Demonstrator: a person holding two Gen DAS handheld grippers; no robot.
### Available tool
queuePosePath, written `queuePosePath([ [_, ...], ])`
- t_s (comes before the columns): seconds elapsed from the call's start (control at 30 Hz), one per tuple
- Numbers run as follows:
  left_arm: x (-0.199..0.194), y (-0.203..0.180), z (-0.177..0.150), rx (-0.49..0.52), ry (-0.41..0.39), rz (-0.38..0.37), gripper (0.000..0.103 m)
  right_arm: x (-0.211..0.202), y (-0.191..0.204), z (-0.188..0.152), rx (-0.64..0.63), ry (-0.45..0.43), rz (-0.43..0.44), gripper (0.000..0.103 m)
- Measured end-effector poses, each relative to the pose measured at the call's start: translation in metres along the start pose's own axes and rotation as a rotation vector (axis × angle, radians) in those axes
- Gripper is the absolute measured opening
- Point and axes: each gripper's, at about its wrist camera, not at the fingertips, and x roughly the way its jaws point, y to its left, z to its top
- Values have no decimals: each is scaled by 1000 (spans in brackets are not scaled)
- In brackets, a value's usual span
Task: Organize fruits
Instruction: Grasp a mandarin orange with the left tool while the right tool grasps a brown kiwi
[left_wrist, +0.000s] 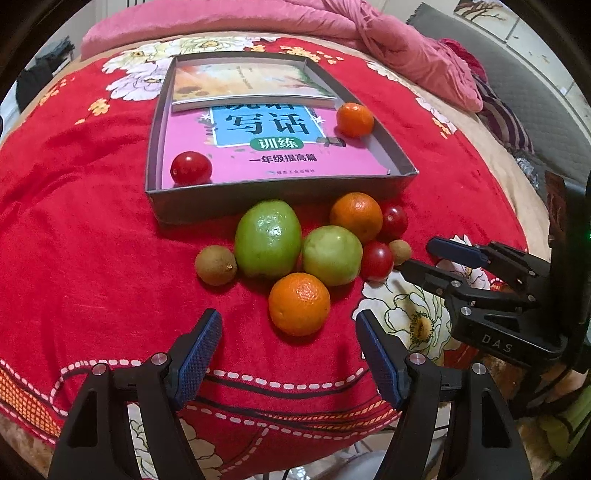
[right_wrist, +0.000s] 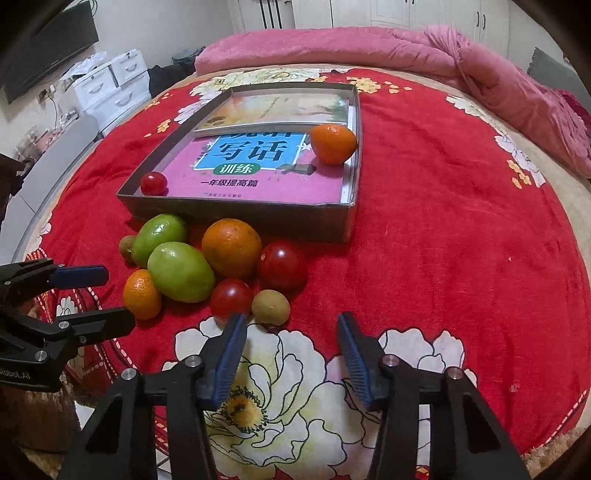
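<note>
Inside the grey tray (left_wrist: 162, 129) lie a tomato (left_wrist: 191, 168), an orange (left_wrist: 354, 119) and a workbook (left_wrist: 273, 147) reading "写话 训练". Both the left hand-held gripper (left_wrist: 289, 341) and the right hand-held gripper (right_wrist: 291, 343) are spread, holding nothing.

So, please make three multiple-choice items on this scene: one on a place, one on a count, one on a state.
1. Where does the tomato in the box lie?
A. near-left corner
B. far-right corner
C. on the green fruit

2. How many oranges lie on the blanket outside the box?
A. one
B. two
C. four

3. How are the left tongs?
A. shut on an orange
B. open, empty
C. shut, empty

Key: 1 A, the boxed tomato sits by the near-left walls. 2 B, the near orange and far orange are outside; the third orange is in the box. 3 B, the fingers stand apart with nothing between them.
</note>
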Motion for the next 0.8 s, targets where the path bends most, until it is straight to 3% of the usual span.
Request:
queuePosePath([
  [0.43, 5, 3, 2, -19, 2, -10, 76, 9, 3, 5, -32, 6, 40, 37],
  [0.8, 11, 1, 3, -7, 9, -22, 69, 13, 0, 11, -63, 28, 145, 23],
])
